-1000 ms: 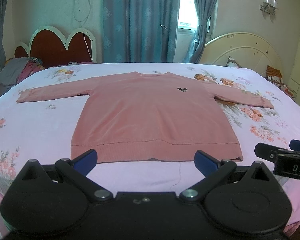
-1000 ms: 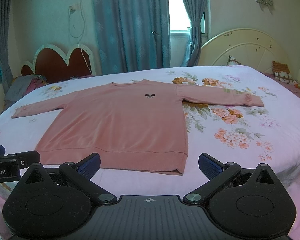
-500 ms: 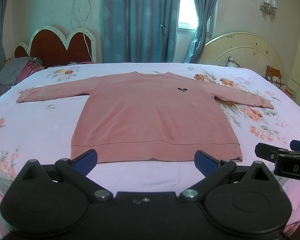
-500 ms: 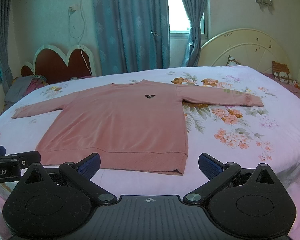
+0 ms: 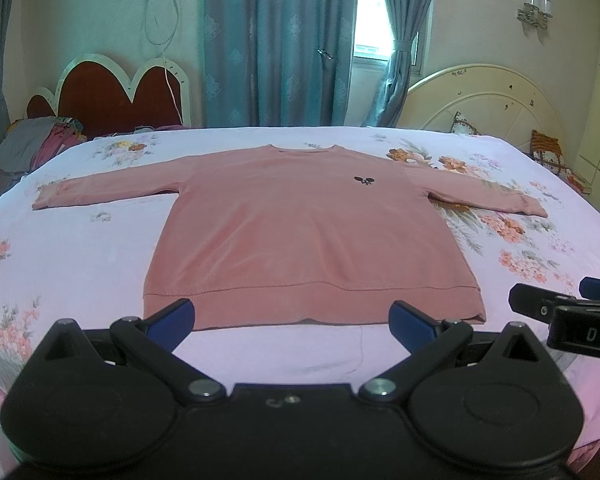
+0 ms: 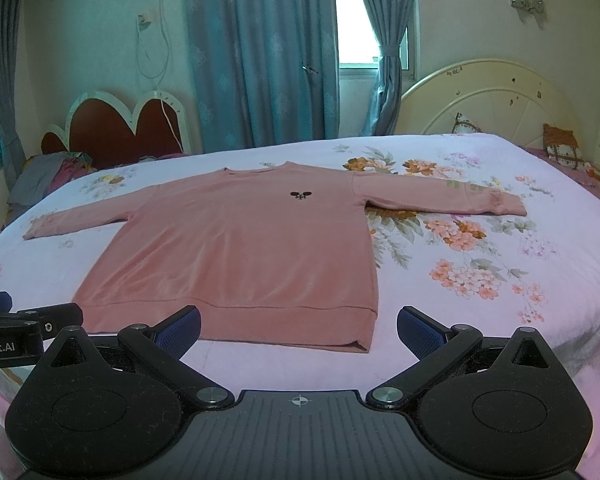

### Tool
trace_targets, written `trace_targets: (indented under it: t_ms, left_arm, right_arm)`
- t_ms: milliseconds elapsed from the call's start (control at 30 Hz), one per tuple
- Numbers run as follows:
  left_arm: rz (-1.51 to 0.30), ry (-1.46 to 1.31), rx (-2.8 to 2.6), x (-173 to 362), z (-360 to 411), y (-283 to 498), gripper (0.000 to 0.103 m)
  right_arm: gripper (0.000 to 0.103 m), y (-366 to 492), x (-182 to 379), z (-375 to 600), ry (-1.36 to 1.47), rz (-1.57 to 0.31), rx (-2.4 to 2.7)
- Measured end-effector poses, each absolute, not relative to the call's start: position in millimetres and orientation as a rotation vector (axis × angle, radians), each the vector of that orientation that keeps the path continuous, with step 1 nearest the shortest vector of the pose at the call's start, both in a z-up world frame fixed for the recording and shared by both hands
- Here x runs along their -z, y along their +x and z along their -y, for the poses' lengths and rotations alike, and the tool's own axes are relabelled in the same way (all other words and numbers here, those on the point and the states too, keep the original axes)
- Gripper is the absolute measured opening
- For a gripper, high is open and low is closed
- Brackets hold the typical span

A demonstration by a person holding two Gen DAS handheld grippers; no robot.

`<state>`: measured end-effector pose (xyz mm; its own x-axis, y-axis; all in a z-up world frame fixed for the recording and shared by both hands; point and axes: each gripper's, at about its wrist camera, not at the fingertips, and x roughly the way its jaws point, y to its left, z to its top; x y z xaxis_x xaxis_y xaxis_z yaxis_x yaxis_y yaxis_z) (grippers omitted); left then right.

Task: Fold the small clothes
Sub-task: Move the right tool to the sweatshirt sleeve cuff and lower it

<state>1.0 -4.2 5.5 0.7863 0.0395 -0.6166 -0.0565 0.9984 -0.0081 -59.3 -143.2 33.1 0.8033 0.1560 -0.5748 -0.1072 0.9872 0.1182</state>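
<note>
So, garment: pink long-sleeved knit sweatshirt (image 5: 308,236) w/ small black emblem (image 5: 363,180) on chest, spread flat face-up on bed, both sleeves out to the sides, hem toward the cameras
Bed: pale lilac bedsheet w/ orange & pink flower print (image 5: 80,256), sweatshirt roughly mid-bed; left sleeve cuff near left edge of sheet, right sleeve lies over a flower cluster
Left gripper (image 5: 292,320): black frame w/ blue pads, jaws spread wide, nothing between them; hovers just short of the hem, pads not touching fabric; hem's left part sits between the pads in left wrist view
Right gripper (image 6: 299,328): same build, jaws wide apart & empty, near hem's right corner, no contact seen
Gripper spacing: side by side, each one's tip shows at the edge of the other's view
Background: teal curtains (image 6: 260,60), cream rounded headboard (image 6: 492,100), red scalloped headboard (image 5: 112,96), heap of grey & pink clothes (image 5: 32,148) at far left
</note>
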Motion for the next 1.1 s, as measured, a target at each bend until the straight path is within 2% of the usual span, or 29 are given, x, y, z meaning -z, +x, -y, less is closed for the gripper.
trace_targets:
  t_ms: [500,1100]
  left_arm:
    - [-0.645,-0.058,-0.027,-6,-7,28,0.103]
    - [-0.678,-0.066,0.014,3,-39,126,0.103]
  right_arm:
    - [0.103,-31,-39,130,0.072,-0.616,-0.126]
    - [0.103,60,-38,125,0.104,-0.599,0.016]
